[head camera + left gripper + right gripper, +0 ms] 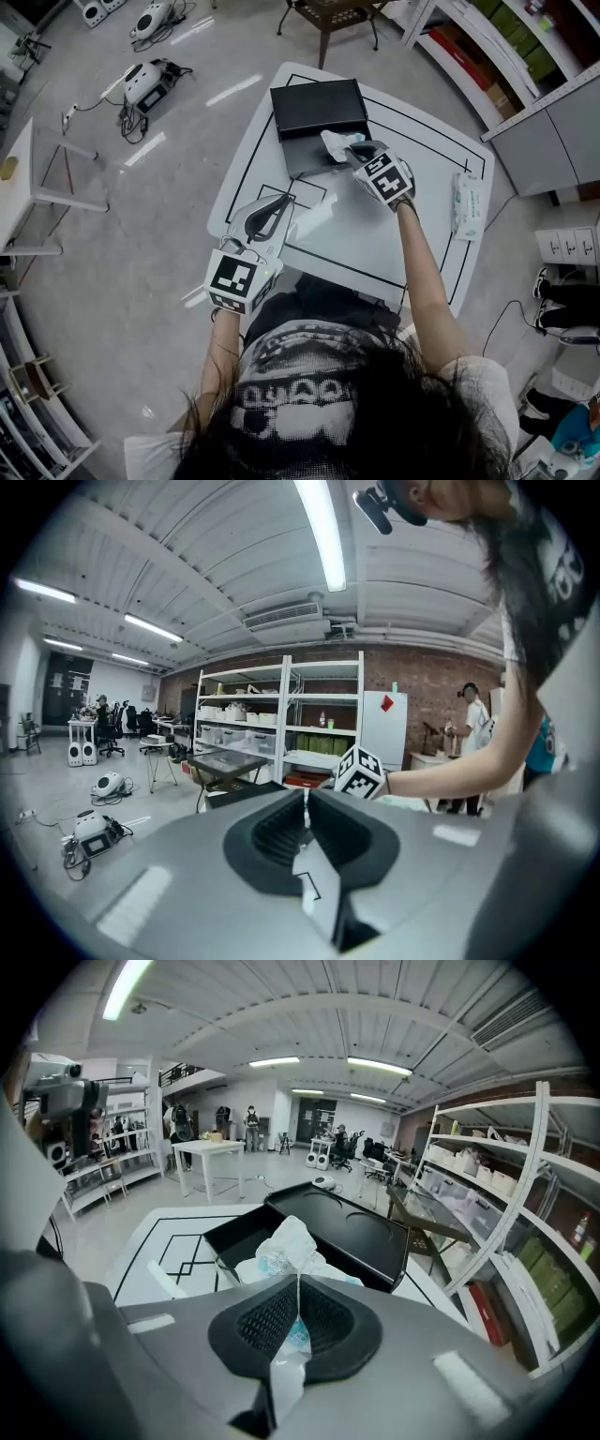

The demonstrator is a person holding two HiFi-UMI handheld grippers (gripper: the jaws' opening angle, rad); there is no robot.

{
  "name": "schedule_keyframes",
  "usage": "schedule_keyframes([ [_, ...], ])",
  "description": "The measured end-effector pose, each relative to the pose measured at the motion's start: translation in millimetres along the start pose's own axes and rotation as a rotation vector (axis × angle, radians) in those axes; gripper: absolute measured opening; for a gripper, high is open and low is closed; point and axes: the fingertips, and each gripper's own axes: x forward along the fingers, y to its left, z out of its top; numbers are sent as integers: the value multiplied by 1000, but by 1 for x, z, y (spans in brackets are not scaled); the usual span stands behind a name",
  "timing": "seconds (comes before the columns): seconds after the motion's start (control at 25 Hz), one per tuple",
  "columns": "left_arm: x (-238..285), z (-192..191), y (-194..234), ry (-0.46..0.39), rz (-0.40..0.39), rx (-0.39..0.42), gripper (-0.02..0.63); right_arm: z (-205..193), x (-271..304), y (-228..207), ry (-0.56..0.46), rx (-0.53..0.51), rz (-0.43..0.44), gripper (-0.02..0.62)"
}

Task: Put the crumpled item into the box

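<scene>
A crumpled white plastic wrapper with blue print is pinched in my right gripper, which is shut on it. In the head view the crumpled wrapper hangs at the near edge of the open black box, held by the right gripper. The box's open tray lies just below and ahead of the wrapper, its lid folded back to the right. My left gripper rests over the table's near left part, jaws shut with nothing between them, also seen as left gripper.
The white table carries black line markings and a white packet of wipes near its right edge. Shelving stands at the upper right. Devices with cables lie on the floor to the left, and a small dark table stands beyond.
</scene>
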Motion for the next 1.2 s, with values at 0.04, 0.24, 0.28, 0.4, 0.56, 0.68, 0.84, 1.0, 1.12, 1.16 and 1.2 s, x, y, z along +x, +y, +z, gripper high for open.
schedule_keyframes([
  [0.04, 2, 0, 1, 3, 0, 1, 0, -4, 6, -3, 16, -1, 3, 9],
  [0.24, 12, -1, 10, 26, -5, 6, 0, -16, 35, -18, 90, -34, 13, 9],
  [0.28, 14, -3, 11, 32, -6, 5, 0, -17, 40, -21, 102, -54, 14, 9],
  [0.4, 17, -8, 14, 51, -7, -2, 0, -21, 51, -25, 144, -106, 15, 9],
  [0.56, 21, -11, 17, 68, -12, -2, 0, -26, 61, -28, 202, -143, 10, 9],
  [0.68, 24, -12, 19, 72, -16, 1, 0, -28, 65, -32, 234, -150, -11, 11],
  [0.84, 24, -14, 21, 71, -17, -4, 0, -30, 67, -36, 238, -138, -32, 22],
  [1.0, 20, -14, 23, 69, -12, -8, 0, -28, 64, -36, 222, -98, -31, 57],
  [1.12, 15, -15, 25, 64, -5, -11, 0, -23, 59, -36, 189, -55, -38, 60],
  [1.16, 13, -15, 25, 61, -2, -13, 0, -20, 56, -36, 173, -42, -42, 60],
  [1.2, 11, -15, 25, 58, 2, -13, 0, -17, 52, -36, 158, -33, -47, 60],
])
